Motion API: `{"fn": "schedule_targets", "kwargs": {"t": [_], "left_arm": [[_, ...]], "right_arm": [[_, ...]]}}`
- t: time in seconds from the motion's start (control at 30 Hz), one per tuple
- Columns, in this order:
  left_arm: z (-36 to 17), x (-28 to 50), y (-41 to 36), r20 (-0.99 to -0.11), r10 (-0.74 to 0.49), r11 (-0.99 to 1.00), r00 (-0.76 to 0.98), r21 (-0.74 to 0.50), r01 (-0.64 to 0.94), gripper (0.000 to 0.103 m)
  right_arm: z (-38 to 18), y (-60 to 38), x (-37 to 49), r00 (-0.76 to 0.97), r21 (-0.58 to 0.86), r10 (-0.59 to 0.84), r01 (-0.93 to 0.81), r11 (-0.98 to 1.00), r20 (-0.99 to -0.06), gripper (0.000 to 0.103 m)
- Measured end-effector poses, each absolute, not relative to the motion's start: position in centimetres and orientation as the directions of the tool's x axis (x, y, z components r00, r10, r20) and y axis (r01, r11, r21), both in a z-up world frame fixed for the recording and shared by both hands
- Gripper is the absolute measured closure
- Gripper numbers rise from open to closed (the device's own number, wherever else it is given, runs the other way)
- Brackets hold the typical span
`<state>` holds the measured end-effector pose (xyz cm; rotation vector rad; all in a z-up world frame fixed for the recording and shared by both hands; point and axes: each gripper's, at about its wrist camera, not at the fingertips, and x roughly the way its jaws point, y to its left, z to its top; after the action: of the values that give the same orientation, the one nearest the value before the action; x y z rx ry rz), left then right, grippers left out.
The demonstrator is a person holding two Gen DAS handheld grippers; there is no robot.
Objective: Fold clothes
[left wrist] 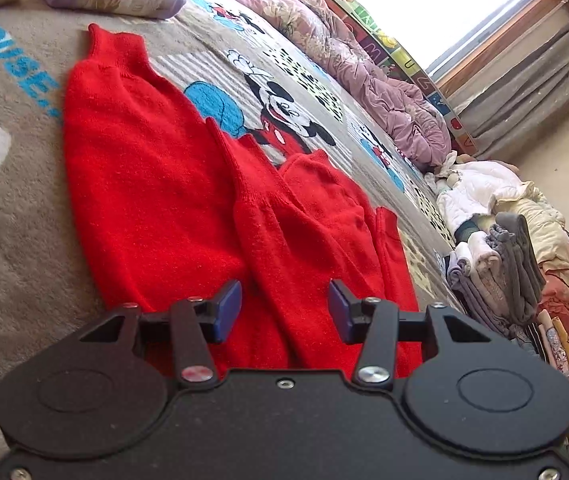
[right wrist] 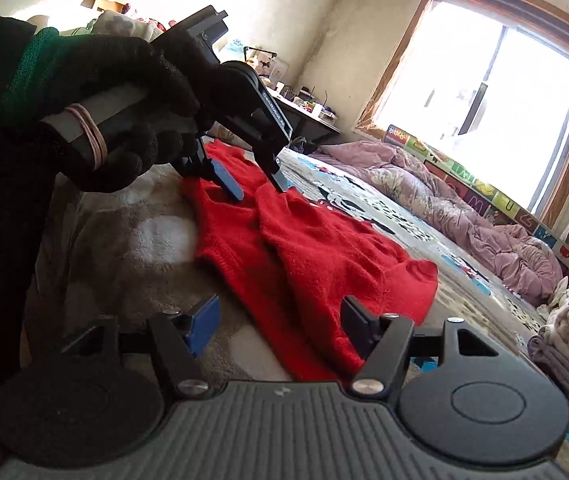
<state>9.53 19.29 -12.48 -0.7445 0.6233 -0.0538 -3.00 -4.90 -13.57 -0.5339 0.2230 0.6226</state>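
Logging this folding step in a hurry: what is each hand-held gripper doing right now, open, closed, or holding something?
Left hand-held gripper: open above the red sweater, holding nothing.
Right hand-held gripper: open, holding nothing.

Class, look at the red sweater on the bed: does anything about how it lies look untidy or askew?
Yes. The red sweater is not flat: its sleeves lie bunched across the body, leaving ridges and overlapping folds on the cartoon-print blanket.

One red sweater lies on one cartoon-print blanket. Two grippers: left gripper and right gripper. One gloved hand, one lilac quilt, one window, one stack of folded clothes (items uncountable).
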Motion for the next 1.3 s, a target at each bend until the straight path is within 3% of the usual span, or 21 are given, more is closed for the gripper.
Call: {"fn": "schedule_targets", "kwargs": {"t": [0.1, 0.2, 0.5, 0.6, 0.93, 1.0, 1.3], "left_arm": [[-12.5, 9.6, 19.5, -0.512, -0.234, 0.741, 0.827, -0.645, -0.189, 0.056], [-12.5, 9.7, 19.8, -0.507, -0.223, 0.737, 0.833, -0.647, -0.197, 0.057], [-12.3, 13.1, 21.9, -0.492, -0.163, 0.736, 0.855, -0.638, -0.227, 0.059], [-12.7, 14.0, 22.2, -0.497, -0.169, 0.731, 0.851, -0.643, -0.230, 0.071], [-13.3, 14.9, 21.7, -0.499, -0.196, 0.707, 0.844, -0.669, -0.231, 0.079], [-13.1, 14.8, 21.6, -0.486, -0.208, 0.698, 0.849, -0.682, -0.219, 0.097], [-7.9, 16.1, 17.7, -0.414, -0.239, 0.730, 0.878, -0.673, -0.118, 0.098]], "right_arm": [[-13.5, -5.4, -1.5, 0.778, -0.316, 0.490, -0.615, 0.723, -0.393, 0.036], [-12.9, -6.1, -1.1, 0.792, -0.280, 0.490, -0.595, 0.754, -0.364, 0.035], [-13.5, -7.3, 0.6, 0.758, -0.171, 0.525, -0.619, 0.767, -0.387, 0.034], [-13.4, -7.4, 0.7, 0.750, -0.154, 0.541, -0.628, 0.763, -0.381, 0.034], [-13.5, -7.9, 2.3, 0.722, -0.089, 0.563, -0.643, 0.761, -0.403, 0.034], [-13.5, -7.9, 2.4, 0.720, -0.079, 0.561, -0.641, 0.764, -0.409, 0.034], [-13.1, -8.3, 2.5, 0.695, -0.047, 0.591, -0.663, 0.747, -0.411, 0.034]]}}
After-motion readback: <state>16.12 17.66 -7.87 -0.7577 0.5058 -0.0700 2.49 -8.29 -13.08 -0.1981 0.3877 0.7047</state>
